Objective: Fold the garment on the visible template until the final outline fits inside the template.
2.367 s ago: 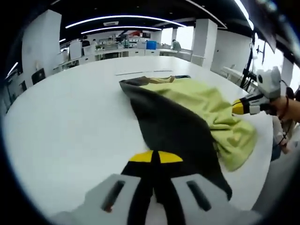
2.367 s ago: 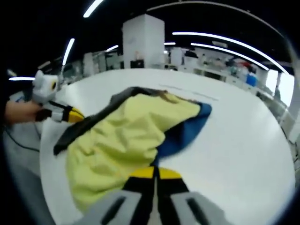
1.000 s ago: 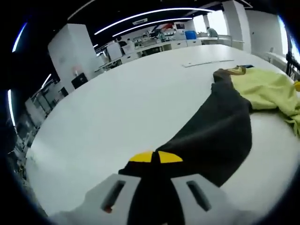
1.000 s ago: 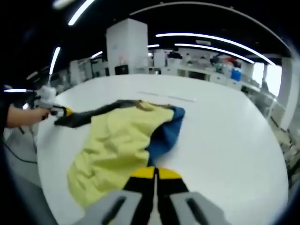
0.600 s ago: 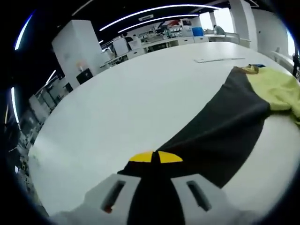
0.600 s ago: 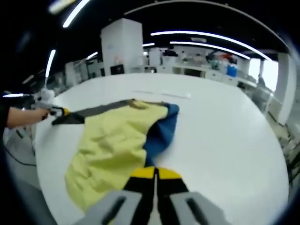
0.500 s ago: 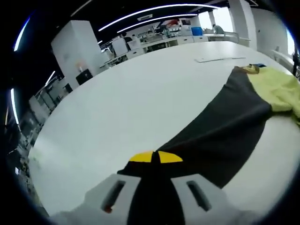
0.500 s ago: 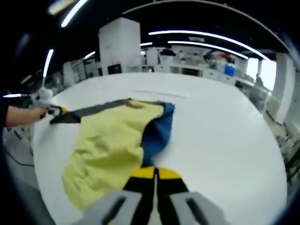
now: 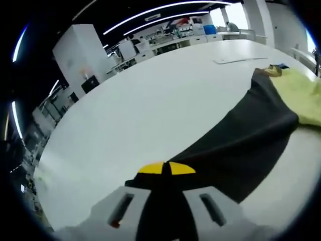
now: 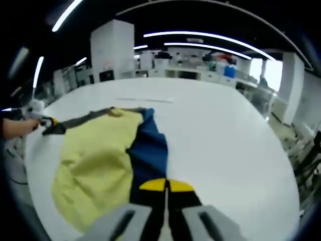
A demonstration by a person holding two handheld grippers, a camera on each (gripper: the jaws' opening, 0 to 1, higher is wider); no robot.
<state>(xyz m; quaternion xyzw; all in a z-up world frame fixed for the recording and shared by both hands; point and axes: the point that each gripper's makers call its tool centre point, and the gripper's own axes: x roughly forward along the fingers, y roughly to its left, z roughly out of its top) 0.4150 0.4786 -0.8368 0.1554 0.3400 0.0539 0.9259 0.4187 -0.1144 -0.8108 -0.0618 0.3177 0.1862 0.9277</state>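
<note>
We see one white table and one garment spread on it. The garment has three parts: yellow, black, blue. Our two grippers are clenched on it: the left gripper on the black sleeve, the right gripper on the blue sleeve. The right gripper view also shows the left gripper, at the sleeve's far end.

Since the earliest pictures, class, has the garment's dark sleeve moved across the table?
Yes. In the right gripper view the dark sleeve, held by the left tongs, has been drawn out from the yellow body, towards the table edge.
</note>
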